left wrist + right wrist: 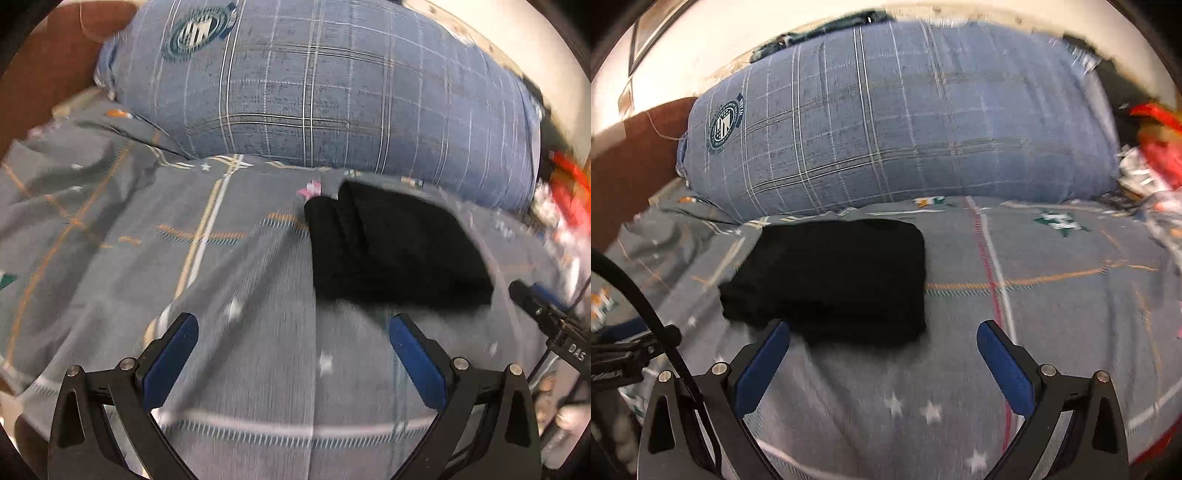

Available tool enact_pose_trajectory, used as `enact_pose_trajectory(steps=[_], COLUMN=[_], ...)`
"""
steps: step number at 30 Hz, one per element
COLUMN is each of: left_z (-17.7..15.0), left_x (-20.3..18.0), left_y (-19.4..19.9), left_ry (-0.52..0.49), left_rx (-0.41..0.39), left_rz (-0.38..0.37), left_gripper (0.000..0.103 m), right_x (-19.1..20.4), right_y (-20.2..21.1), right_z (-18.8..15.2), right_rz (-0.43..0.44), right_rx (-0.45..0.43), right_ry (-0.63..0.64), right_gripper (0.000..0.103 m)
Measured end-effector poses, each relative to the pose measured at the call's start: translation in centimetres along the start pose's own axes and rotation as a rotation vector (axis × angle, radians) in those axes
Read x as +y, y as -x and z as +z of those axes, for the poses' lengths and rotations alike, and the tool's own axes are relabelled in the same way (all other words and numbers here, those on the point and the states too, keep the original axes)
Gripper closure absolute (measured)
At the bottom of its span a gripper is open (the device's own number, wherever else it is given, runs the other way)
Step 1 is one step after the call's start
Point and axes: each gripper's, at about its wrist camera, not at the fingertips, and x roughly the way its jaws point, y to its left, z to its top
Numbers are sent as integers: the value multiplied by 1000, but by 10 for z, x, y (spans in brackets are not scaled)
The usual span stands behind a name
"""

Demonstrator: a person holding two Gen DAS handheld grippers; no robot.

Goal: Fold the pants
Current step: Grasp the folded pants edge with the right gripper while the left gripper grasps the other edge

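Fingers (173, 354) on my left gripper (293, 360) spread wide, nothing between them, only grey bedsheet (110, 240) under the gap. Left wrist view: black pants (395, 251) sit folded into a compact block, center-right of frame, ahead of the fingers and off toward the right pad. Near edge of the block lies just beyond the right fingertip, not touching as far as I can tell; frame is blurred. Blue plaid pillow (332, 92) fills the upper half, just behind the pants. Other gripper's body pokes in at right edge.

Right wrist view: right gripper (882, 360) also wide open, empty. Pants (831, 277) lie center-left here, long axis running roughly left-right across the frame, near edge just above my left blue pad (764, 358), which overlaps the block's lower corner in the picture; contact unclear. Pillow (886, 122) behind, red clutter (1160, 147) at upper right.

My read: pants sit between the two grippers, right one slightly nearer. Fold looks essentially done; any further move would be a reach forward and inward from both sides.
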Motion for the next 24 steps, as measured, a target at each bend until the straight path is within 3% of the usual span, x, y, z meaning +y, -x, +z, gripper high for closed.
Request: enact_pose_trajectory(steps=[3,5,7,9,12,16,17,20,22,24], left_z=[31,47,58,66,70,67,67,67,68,69], left_x=[14,16,15,10,-3,-19,-23,-30,-30,-25], left_y=[-29,-51,-70,-90,-116,-140,-139,-128,-120,-113], left_ry=[73,81,75,72,49,18,2,-12,-18,6], left_rx=[64,100,120,155,219,259,245,227,213,214], left_rz=[-131,-163,-175,-227,-296,-294,-285,-288,-277,-282], left_gripper=[0,0,0,0,0,0,7,43,52,56], right_x=[-19,-38,-51,-65,-77,-75,-75,-74,-73,-68], right_y=[-37,-66,-88,-110,-127,-137,-137,-136,-130,-121], right_z=[29,44,49,51,49,46,46,45,48,52], right_rz=[117,159,167,208,254,318,330,349,365,393], right_rx=[99,130,155,184,190,196,197,184,170,146], right_ry=[-108,-187,-248,-332,-396,-398,-399,-394,-391,-392], right_gripper=[0,8,33,42,42,42,42,46,65,72])
